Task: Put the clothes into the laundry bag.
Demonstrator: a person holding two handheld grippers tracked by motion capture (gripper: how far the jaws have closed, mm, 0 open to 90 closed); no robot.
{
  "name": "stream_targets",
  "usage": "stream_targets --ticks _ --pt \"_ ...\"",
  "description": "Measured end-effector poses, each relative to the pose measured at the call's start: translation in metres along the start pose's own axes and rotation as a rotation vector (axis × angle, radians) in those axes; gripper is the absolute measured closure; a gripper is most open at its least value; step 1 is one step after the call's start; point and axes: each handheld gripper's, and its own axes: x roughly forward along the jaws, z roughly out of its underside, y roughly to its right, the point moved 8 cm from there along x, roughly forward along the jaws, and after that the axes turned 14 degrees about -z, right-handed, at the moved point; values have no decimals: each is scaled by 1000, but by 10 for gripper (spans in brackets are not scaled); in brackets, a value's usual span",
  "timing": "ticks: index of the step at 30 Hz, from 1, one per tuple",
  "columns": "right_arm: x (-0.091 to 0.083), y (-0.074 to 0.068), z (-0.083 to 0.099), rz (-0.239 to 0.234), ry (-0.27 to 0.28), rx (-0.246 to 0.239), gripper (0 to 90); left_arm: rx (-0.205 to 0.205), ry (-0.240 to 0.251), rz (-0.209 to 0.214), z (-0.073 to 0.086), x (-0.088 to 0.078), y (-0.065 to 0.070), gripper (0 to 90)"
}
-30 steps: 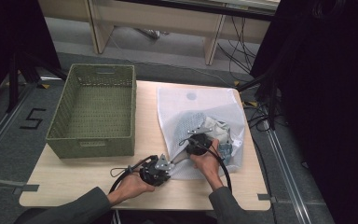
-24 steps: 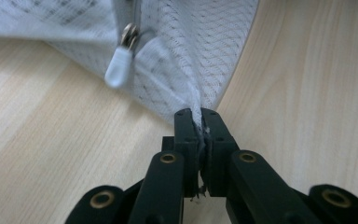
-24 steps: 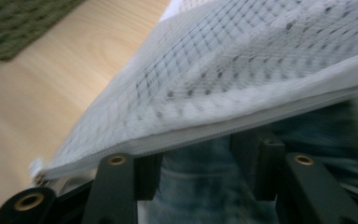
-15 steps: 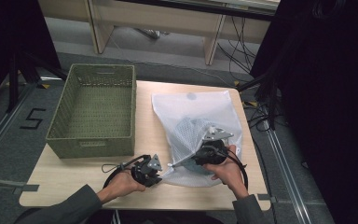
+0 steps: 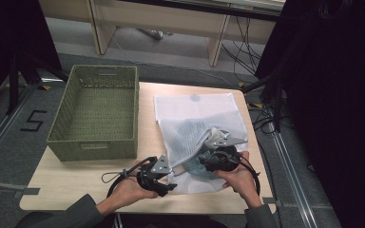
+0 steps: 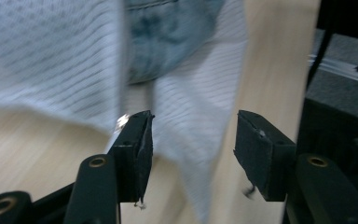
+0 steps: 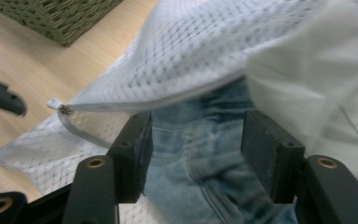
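Observation:
A white mesh laundry bag [image 5: 197, 111] lies on the wooden table [image 5: 76, 183] with blue denim [image 5: 190, 130] inside it. My left gripper [image 5: 171, 179] hovers at the bag's near left corner. Its jaws have just been opening and stand open, with the bag's edge [image 6: 186, 154] loose beneath the gap. My right gripper [image 5: 197, 164] points into the bag's mouth from the right. Its jaws have also just been opening and now stand open [image 7: 196, 126] in front of the denim [image 7: 200, 163], under a raised mesh flap [image 7: 205, 51].
A green woven basket [image 5: 95, 111] stands empty on the left half of the table, close to the bag. Its corner [image 7: 51, 14] shows in the right gripper view. Bare wood lies in front of the basket. The table's right edge [image 5: 256, 156] is near my right hand.
The left gripper was shut at the bag's near edge and now stands open, slightly raised. The right gripper shifted right and opened wider. The bag's near end has spread out.

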Motion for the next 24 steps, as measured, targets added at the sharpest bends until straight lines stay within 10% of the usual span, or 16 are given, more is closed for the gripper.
stream_targets --ticks 5,8,9,17,24 --pt "-7 2 7 0 1 25 441 108 -87 15 7 26 18 386" --pt "-9 0 10 -8 -1 24 434 56 -108 2 9 47 21 387" --pt "-9 -1 11 -13 -7 19 429 96 -125 -8 10 50 17 390" --pt "16 7 24 -10 -13 -43 389 67 -106 -11 15 62 5 738" --pt "44 8 48 61 -205 -110 472 70 -114 -5 17 60 4 842"
